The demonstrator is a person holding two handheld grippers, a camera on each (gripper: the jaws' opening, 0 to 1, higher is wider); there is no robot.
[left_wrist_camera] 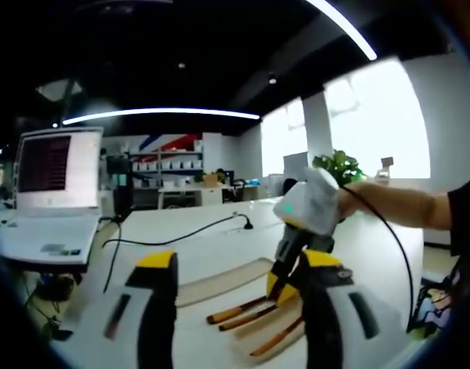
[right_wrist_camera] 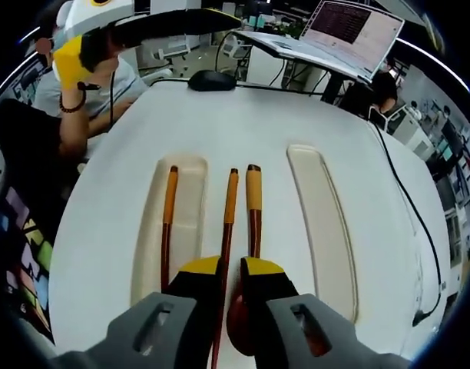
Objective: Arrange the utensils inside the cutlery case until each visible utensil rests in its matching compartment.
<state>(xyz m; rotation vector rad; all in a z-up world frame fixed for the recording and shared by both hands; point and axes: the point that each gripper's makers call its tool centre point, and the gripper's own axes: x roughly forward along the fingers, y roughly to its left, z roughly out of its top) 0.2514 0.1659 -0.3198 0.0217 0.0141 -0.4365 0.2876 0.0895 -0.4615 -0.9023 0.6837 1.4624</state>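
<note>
A: Right gripper view first. Where's the cutlery case [right_wrist_camera: 327, 231]?

B: White, lying flat on the white table [right_wrist_camera: 243, 115], long troughs running away from the camera. Three brown-handled utensils are on it. The left utensil [right_wrist_camera: 167, 223] sits inside the left trough. The middle utensil [right_wrist_camera: 226, 238] lies on the ridge between troughs (can't tell if it's seated in any slot). The right utensil [right_wrist_camera: 253, 211] is just beside it, its dark rounded end down between the jaws. The far right trough has nothing in it.

A: The right gripper [right_wrist_camera: 232, 273]?

B: Yellow-tipped jaws drawn near together, straddling the near ends of the middle and right utensils. Whether they're actually pinching either one, I cannot tell.

A: Left gripper view?

B: The left gripper [left_wrist_camera: 239, 269] has its jaws spread wide, nothing between them, held above the table. Beyond it the right gripper comes in from the right, held by a person's hand [left_wrist_camera: 350, 201], tips down at the utensils on the case.

A: Background?

B: An open laptop [left_wrist_camera: 54, 192] at left, a black cable [left_wrist_camera: 173, 234] across the table, a plant [left_wrist_camera: 339, 164] by the window.
</note>
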